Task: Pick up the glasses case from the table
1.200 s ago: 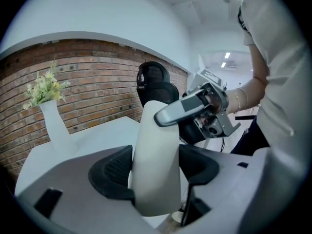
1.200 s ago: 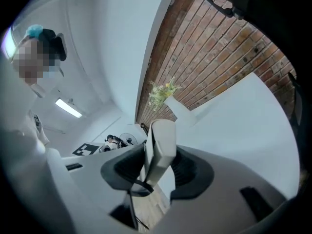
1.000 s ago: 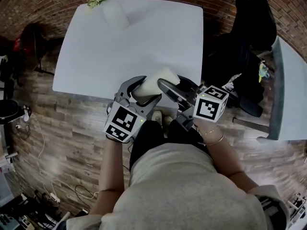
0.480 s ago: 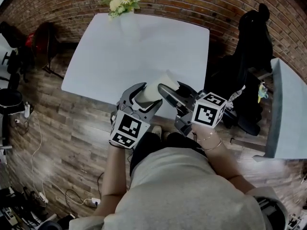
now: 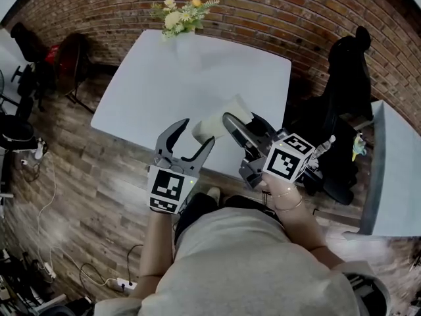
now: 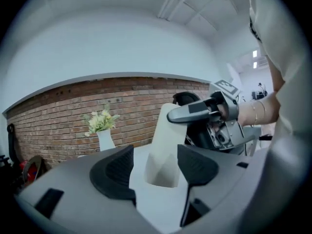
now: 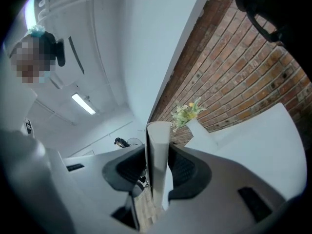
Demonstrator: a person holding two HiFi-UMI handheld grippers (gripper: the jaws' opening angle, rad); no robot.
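Observation:
The white glasses case [image 5: 219, 115] hangs in the air over the near edge of the white table [image 5: 191, 71]. My right gripper [image 5: 238, 122] is shut on it from the right. In the right gripper view the case [image 7: 157, 135] stands on edge, pinched between the two dark pads [image 7: 183, 169]. My left gripper [image 5: 195, 137] is open just below and left of the case, apart from it. In the left gripper view the case [image 6: 163, 150] shows beyond the spread jaws, with the right gripper [image 6: 202, 112] clamped on its upper part.
A white vase of flowers [image 5: 179, 15] stands at the table's far edge against the brick wall. A dark chair with a black garment [image 5: 345, 78] sits to the right, beside a second table [image 5: 395, 170]. Wooden floor with cables lies to the left.
Both grippers have risen, and the right one has carried the case up with it. The left gripper's jaws, which framed the case's near end earlier, now stand back from it.

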